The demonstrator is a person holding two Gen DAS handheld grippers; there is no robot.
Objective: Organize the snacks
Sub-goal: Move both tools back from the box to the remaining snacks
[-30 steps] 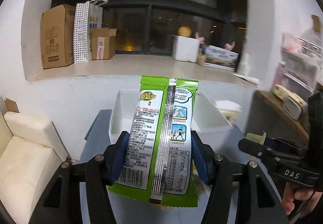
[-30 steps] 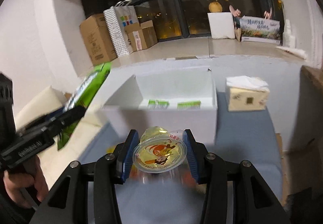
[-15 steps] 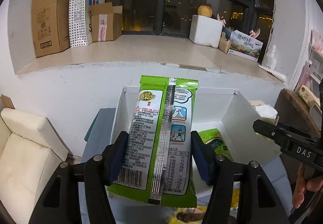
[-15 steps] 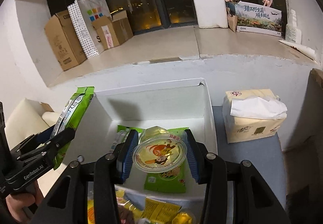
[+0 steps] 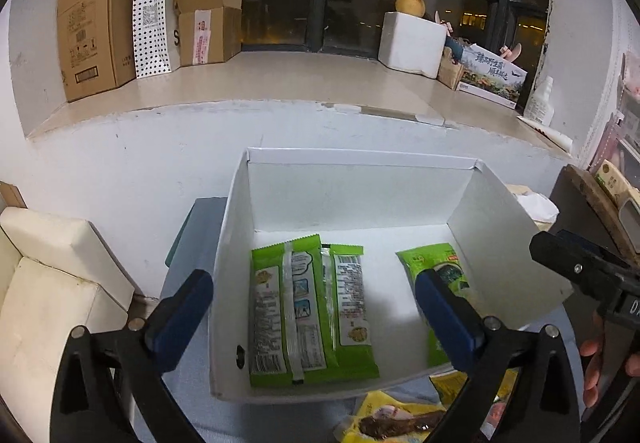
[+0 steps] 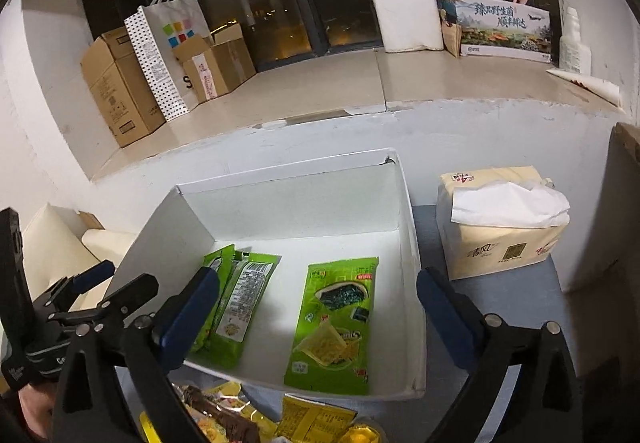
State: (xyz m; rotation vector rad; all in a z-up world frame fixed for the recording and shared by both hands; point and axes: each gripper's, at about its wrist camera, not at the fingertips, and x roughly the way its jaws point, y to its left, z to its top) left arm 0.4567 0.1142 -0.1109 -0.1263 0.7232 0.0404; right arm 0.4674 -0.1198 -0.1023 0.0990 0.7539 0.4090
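Snacks: three green packets lie flat in the white box on the table; both grippers empty.
Packets are judged light, thin, crinkly and slippery; take each across its width near the middle. Count in box: two overlapping at left, one at right. Loose yellow packs lie before the box, number unclear. Left gripper and right gripper: fingers opening to widest spread, nothing between them.
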